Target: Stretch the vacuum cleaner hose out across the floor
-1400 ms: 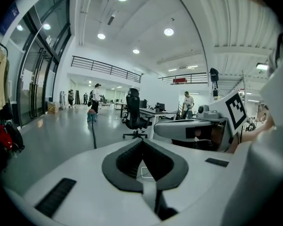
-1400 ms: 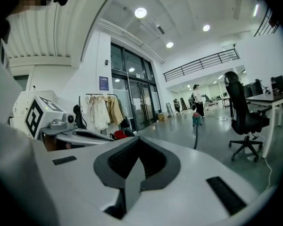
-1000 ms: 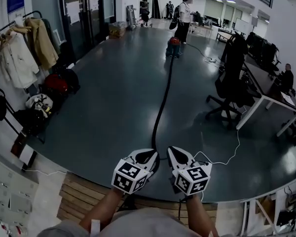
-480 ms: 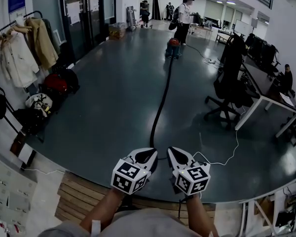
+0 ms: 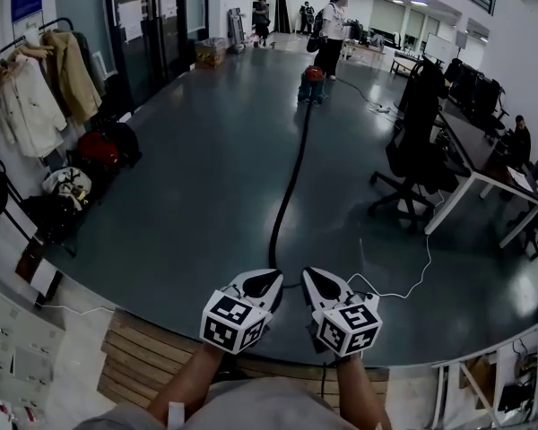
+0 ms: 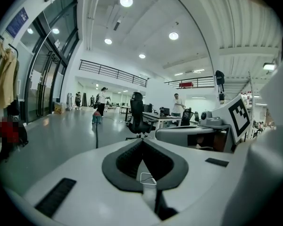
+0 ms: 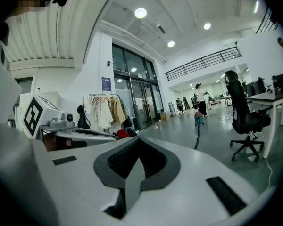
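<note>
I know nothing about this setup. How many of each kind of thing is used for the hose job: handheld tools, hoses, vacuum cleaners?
Grippers: 2 (left gripper, right gripper)
Hose: 1
Vacuum cleaner: 1
Total: 4

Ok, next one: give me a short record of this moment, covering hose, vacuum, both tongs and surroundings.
hose: black, laid nearly straight across the floor, slight bend at the near end
vacuum cleaner: at the hose's far end, beside a standing person
left tongs: shut, nothing between them
right tongs: shut, nothing between them
surroundings: office chair at right, coat rack at left
</note>
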{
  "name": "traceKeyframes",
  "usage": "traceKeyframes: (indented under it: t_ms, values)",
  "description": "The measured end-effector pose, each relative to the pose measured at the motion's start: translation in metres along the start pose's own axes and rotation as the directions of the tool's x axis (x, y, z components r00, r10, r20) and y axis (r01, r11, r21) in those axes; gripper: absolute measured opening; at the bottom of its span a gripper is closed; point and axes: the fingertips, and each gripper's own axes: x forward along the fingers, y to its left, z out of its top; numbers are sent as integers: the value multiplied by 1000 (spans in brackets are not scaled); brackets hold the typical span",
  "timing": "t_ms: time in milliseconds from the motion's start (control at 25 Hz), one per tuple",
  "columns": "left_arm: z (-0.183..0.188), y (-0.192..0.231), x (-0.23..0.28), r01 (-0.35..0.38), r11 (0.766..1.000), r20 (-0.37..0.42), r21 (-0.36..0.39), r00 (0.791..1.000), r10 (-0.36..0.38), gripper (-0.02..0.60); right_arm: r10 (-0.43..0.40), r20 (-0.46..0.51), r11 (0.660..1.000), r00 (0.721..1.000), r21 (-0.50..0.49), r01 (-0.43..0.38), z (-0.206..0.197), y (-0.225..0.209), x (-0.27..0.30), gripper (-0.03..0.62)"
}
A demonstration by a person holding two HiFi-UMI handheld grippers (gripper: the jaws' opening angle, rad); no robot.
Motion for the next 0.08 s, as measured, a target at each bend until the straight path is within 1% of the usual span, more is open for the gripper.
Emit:
traceKeyframes:
  t_ms: [80]
  values:
    - [2,1,2,1,1000,3,1,1000,-1,8,-2,8,1000,1000,-3,2,3,-2,2,6]
